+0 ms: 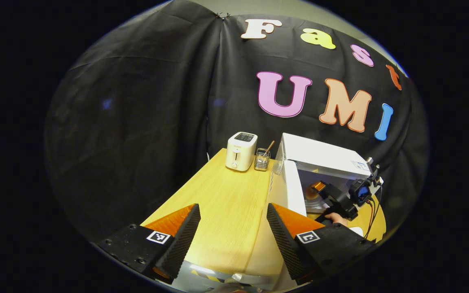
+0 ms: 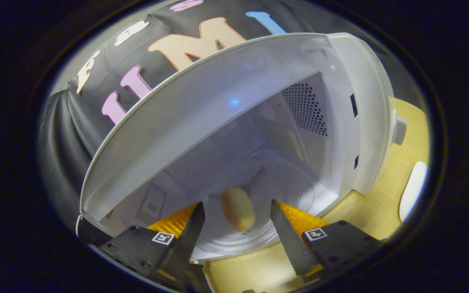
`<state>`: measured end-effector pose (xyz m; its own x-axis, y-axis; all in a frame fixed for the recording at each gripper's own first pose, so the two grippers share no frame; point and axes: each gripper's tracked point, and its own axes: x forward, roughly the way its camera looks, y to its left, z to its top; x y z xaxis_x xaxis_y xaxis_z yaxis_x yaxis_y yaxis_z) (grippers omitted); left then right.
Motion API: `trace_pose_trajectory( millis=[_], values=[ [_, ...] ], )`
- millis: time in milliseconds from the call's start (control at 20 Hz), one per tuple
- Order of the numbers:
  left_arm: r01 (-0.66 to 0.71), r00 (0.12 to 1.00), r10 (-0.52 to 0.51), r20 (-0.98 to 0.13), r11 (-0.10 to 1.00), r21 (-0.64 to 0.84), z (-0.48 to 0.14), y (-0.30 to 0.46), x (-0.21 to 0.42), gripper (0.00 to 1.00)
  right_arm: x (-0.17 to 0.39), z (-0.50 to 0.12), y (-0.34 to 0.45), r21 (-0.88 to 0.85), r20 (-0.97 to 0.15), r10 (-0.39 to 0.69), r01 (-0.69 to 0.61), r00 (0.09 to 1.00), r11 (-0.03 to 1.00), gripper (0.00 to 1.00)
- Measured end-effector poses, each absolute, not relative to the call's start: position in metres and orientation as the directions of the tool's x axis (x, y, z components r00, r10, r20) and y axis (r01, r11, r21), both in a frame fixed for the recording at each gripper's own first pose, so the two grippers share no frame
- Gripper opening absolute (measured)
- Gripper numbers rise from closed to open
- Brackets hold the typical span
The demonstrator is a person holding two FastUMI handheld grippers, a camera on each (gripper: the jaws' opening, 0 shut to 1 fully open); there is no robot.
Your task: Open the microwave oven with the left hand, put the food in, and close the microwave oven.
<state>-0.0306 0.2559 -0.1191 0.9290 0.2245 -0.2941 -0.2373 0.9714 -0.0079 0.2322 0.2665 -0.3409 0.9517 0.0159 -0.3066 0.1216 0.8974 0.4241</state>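
The white microwave stands at the right of the wooden table, its door swung open toward me. My left gripper hovers open over the table, left of the door, with nothing between its fingers. In the left gripper view my right gripper, held by a hand, reaches into the oven's mouth. In the right gripper view the open cavity of the microwave is close ahead. A yellowish oval piece of food, blurred, lies over the glass turntable, between the spread fingers of the right gripper and apart from both.
A white toaster and a small glass holder with a stick in it stand at the table's far end, left of the microwave. A white flat object lies on the table right of the oven. The black cloth wall rises behind.
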Motion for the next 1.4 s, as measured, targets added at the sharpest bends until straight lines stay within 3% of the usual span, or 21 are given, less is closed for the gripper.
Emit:
trace_pose_trajectory(
  millis=[50,100,200,300,350,800,850,1000,1050,1100,1150,1300,1350,1400],
  values=[
    [-0.241,0.929,0.229,-0.292,0.971,-0.006,-0.119,0.259,-0.031,0.96,0.228,-0.338,0.264,0.41,-0.3,0.018,0.112,0.954,0.905,0.91],
    [-0.245,0.928,0.233,-0.292,0.97,-0.004,-0.12,0.26,-0.031,0.96,0.223,-0.333,0.261,0.394,-0.295,0.022,0.101,0.955,0.914,0.99],
    [-0.25,0.927,0.238,-0.29,0.968,-0.004,-0.12,0.264,-0.033,0.96,0.208,-0.323,0.253,0.353,-0.281,0.025,0.079,0.959,0.932,1.0],
    [-0.255,0.926,0.242,-0.291,0.967,-0.008,-0.122,0.268,-0.033,0.96,0.192,-0.314,0.246,0.32,-0.273,0.033,0.059,0.961,0.945,0.99],
    [-0.257,0.924,0.242,-0.296,0.966,-0.012,-0.123,0.269,-0.034,0.96,0.184,-0.311,0.242,0.31,-0.276,0.037,0.052,0.961,0.949,0.91],
    [-0.228,0.929,0.211,-0.304,0.973,-0.022,-0.132,0.269,-0.039,0.92,0.11,-0.278,0.208,0.217,-0.276,0.036,0.026,0.96,0.976,0.91],
    [-0.223,0.929,0.206,-0.306,0.974,-0.023,-0.133,0.269,-0.039,0.88,0.104,-0.272,0.205,0.2,-0.268,0.03,0.025,0.963,0.98,1.0],
    [-0.189,0.932,0.166,-0.323,0.981,-0.039,-0.14,0.262,-0.041,0.77,0.084,-0.253,0.194,0.15,-0.241,0.0,0.037,0.97,0.988,0.99],
    [-0.176,0.932,0.152,-0.329,0.984,-0.042,-0.142,0.259,-0.042,0.73,0.076,-0.247,0.19,0.138,-0.236,-0.011,0.044,0.972,0.989,0.91],
    [-0.164,0.932,0.141,-0.335,0.986,-0.041,-0.145,0.258,-0.042,0.76,0.07,-0.243,0.186,0.13,-0.232,-0.022,0.053,0.972,0.99,0.91],
    [-0.154,0.932,0.133,-0.338,0.987,-0.036,-0.148,0.257,-0.043,0.65,0.064,-0.24,0.182,0.125,-0.23,-0.029,0.06,0.973,0.99,0.91],
    [-0.114,0.925,0.104,-0.365,0.993,-0.006,-0.157,0.254,-0.045,0.53,0.047,-0.233,0.171,0.115,-0.242,-0.054,0.084,0.969,0.99,0.91],
    [-0.106,0.924,0.1,-0.369,0.994,0.004,-0.158,0.254,-0.045,0.3,0.043,-0.23,0.168,0.11,-0.242,-0.06,0.089,0.968,0.99,0.91],
    [-0.104,0.922,0.099,-0.373,0.995,0.007,-0.159,0.257,-0.044,0.29,0.038,-0.227,0.166,0.105,-0.24,-0.066,0.094,0.969,0.99,0.91]
  ],
)
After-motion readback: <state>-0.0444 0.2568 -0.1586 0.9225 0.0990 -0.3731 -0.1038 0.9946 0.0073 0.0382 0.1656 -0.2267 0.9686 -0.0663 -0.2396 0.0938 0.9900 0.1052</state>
